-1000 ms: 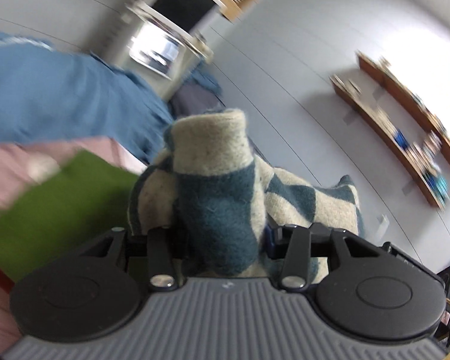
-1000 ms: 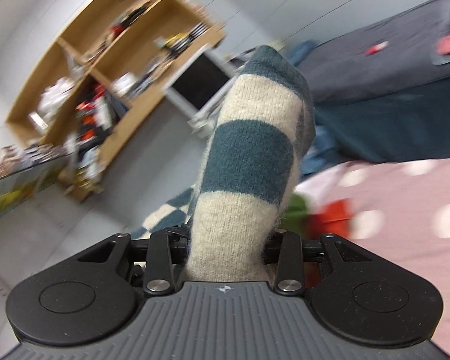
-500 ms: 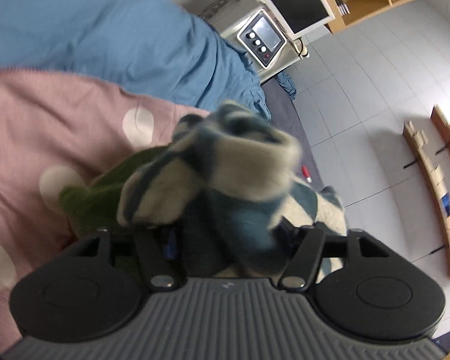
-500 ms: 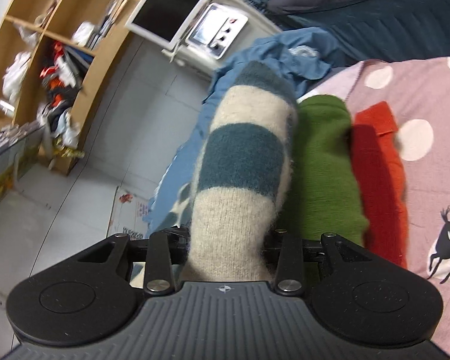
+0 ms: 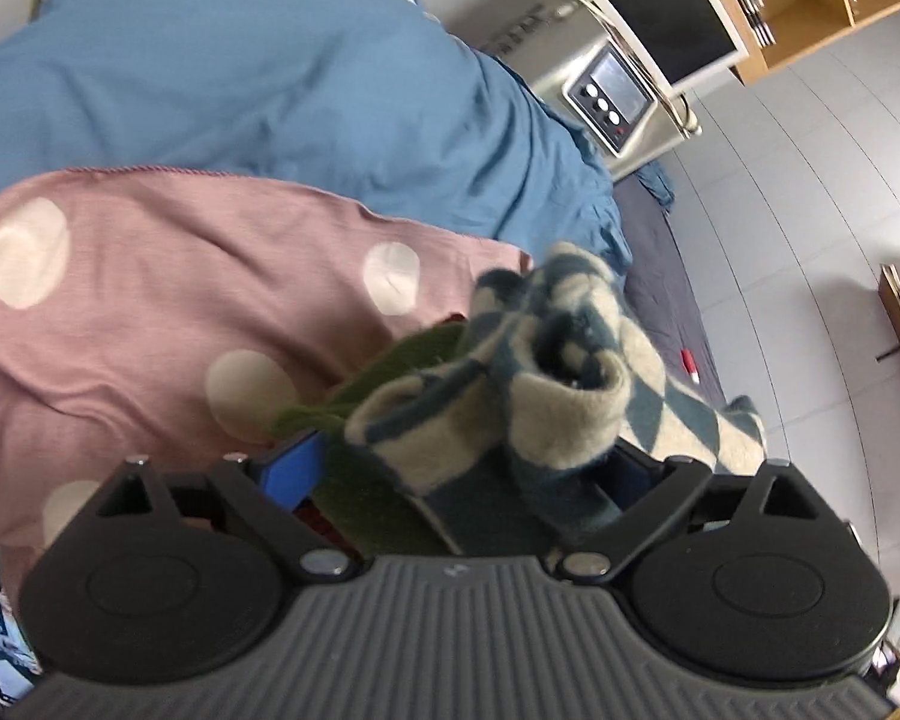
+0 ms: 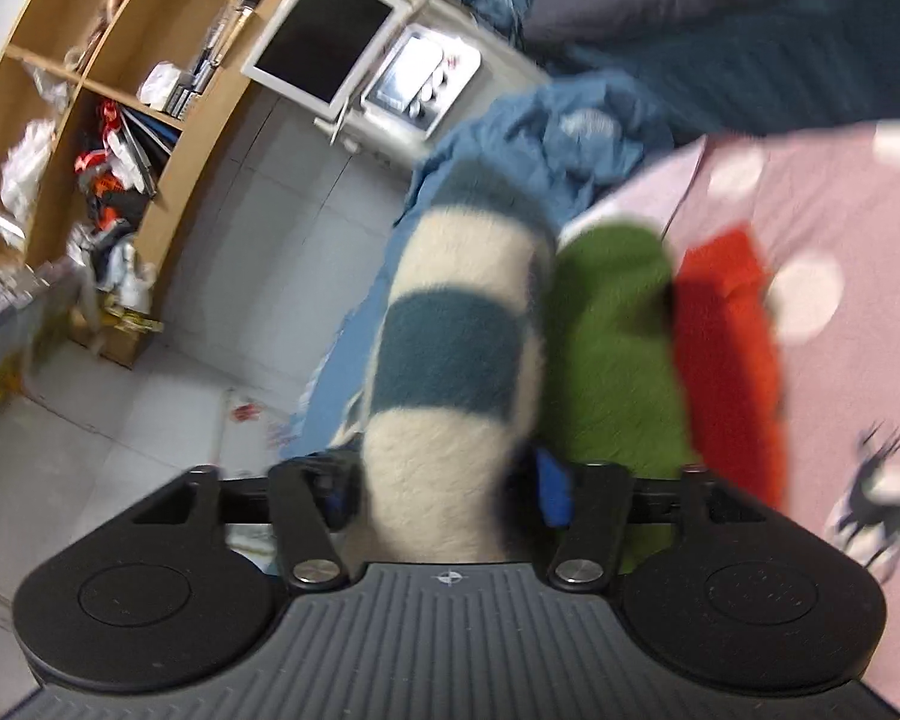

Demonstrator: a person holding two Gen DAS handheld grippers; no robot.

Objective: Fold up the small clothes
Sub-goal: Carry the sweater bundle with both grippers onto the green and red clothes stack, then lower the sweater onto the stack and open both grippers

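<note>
A folded cream-and-teal checked knit [image 5: 546, 420] lies between the open jaws of my left gripper [image 5: 462, 468], resting against a folded green garment [image 5: 378, 396]. In the right wrist view the same knit [image 6: 456, 360] stands between the jaws of my right gripper [image 6: 444, 492], which have spread a little around it. It sits beside the green garment [image 6: 618, 348] and a folded red garment [image 6: 726, 330] on the pink dotted blanket [image 6: 840, 210]. The fingertips are hidden by the cloth.
A blue quilt [image 5: 240, 78] lies beyond the pink blanket [image 5: 150, 300]. A white machine with a monitor [image 5: 642, 60] stands at the bed's edge. Wooden shelves [image 6: 90, 120] full of clutter stand over the tiled floor. A dark bed [image 6: 750, 30] is at the back.
Both grippers swung down over the bed and set the checked knit beside the green garment. The left jaws have opened wide; the right jaws have loosened.
</note>
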